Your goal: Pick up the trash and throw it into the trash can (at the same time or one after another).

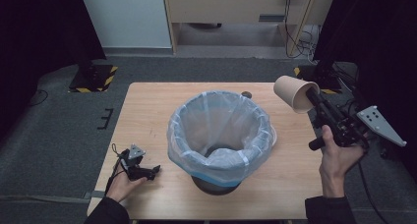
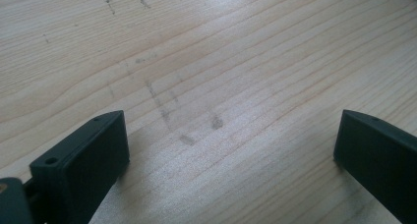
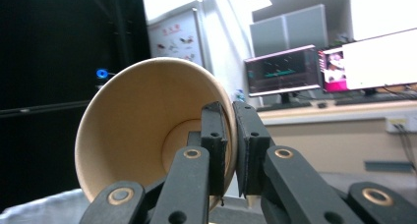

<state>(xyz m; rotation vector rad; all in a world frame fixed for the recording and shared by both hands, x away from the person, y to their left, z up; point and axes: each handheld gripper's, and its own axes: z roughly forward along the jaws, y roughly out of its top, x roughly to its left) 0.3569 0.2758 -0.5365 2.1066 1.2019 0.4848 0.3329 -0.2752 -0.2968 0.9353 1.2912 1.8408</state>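
**Paper cup pinched by its wall, held up beside the lined bin**

In the high view the right gripper (image 1: 309, 97) sits at the right of the frame, gripped by the person's right hand (image 1: 338, 157) near the lower right. Its jaws are closed tight on the wall of a brown paper cup (image 1: 291, 93), which lies tilted on its side in the air, past the table's right edge in the upper right of the frame. The right gripper view shows the same hold up close: one jaw inside the cup (image 3: 147, 130), the other outside, with the rim clamped between them in the middle of the frame.

A bin (image 1: 220, 135) lined with a pale plastic bag stands in the centre of the wooden table (image 1: 147, 116), to the left of the cup and apart from it.

The left gripper (image 1: 142, 171) rests on the table in the lower left of the high view, under the person's left hand (image 1: 123, 184). In the left gripper view its jaws stand wide apart over bare wood (image 2: 221, 86), with nothing between them.
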